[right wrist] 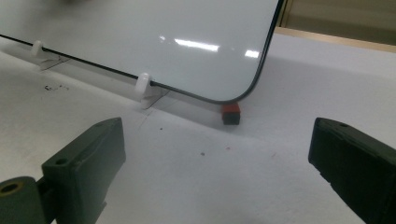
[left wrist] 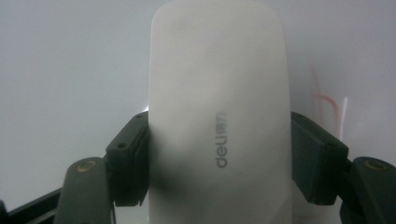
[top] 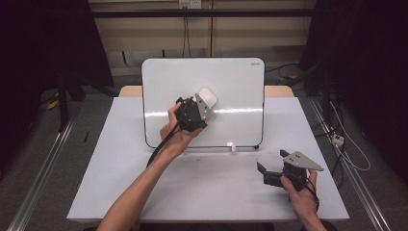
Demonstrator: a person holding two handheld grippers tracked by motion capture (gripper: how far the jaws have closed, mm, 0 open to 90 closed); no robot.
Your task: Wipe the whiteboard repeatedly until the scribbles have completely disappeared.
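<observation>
A whiteboard (top: 240, 86) stands tilted on the white table (top: 120, 168). My left gripper (top: 201, 103) is shut on a white board eraser (top: 208, 96), pressed flat against the board's middle. In the left gripper view the eraser (left wrist: 217, 107) carries a grey logo and sits squeezed between both pads (left wrist: 128, 154), with faint red marks (left wrist: 322, 95) on the board to its right. My right gripper (top: 269, 174) rests open on the table at the front right. The right gripper view has its jaws wide apart with nothing between them, facing the board's lower corner (right wrist: 224, 93).
Small white clips (right wrist: 144, 84) hold the board's lower edge, and a red-and-black magnet block (right wrist: 230, 113) sits under its corner. A white clip (top: 231, 146) is at the board's front edge in the high view. Cables trail off the table's right side.
</observation>
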